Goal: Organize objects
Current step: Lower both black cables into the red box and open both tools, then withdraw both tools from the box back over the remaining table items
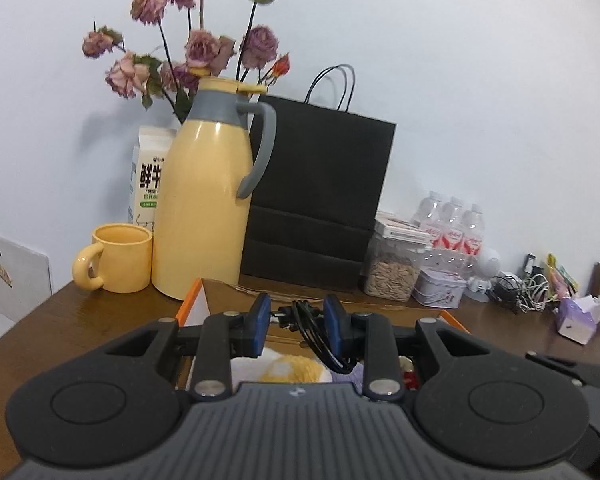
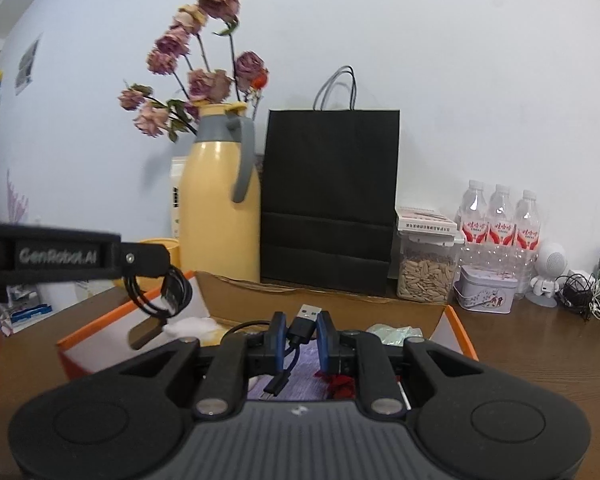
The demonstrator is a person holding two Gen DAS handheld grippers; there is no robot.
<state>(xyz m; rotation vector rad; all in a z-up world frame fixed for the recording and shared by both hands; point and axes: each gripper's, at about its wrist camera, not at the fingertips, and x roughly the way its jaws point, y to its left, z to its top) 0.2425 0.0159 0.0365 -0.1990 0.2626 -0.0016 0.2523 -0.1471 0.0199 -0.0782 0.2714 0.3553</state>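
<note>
Brown wooden table (image 1: 80,320) against a pale wall, cluttered along the back edge.

Left tongs (image 1: 296,316) — blue pads narrow, pinching a coiled black cable (image 1: 312,336) whose loops hang down between and just under the fingers. In the right wrist view the same tongs (image 2: 148,264) reach in from the left side, the coil (image 2: 160,292) dangling below the tips with a connector end showing, above the left part of the box.

Right tongs (image 2: 302,332) — pads narrow, clamped on a USB plug (image 2: 304,320). Plug points up and forward past the fingertips; its dark cord runs back under the fingers.

Directly below and ahead of both tongs: an open cardboard box with orange edges (image 2: 466,340). Inside it, partly hidden by the tongs, a purple cloth, something red, a white soft item at left, a pale greenish packet at right.

Beyond the box, ahead of the tongs:
- yellow jug with grey handle (image 1: 204,200), dried roses (image 1: 204,40) behind it
- yellow mug (image 1: 120,258) just left of the jug, milk carton (image 1: 148,176) behind
- black paper bag (image 2: 332,200) straight ahead, upright
- right of the bag: clear jar of seeds (image 2: 426,272), small tin (image 2: 486,294), three water bottles (image 2: 500,220)
- far right: white figurine-like gadget (image 2: 550,276), tangle of cables (image 2: 592,292)
</note>
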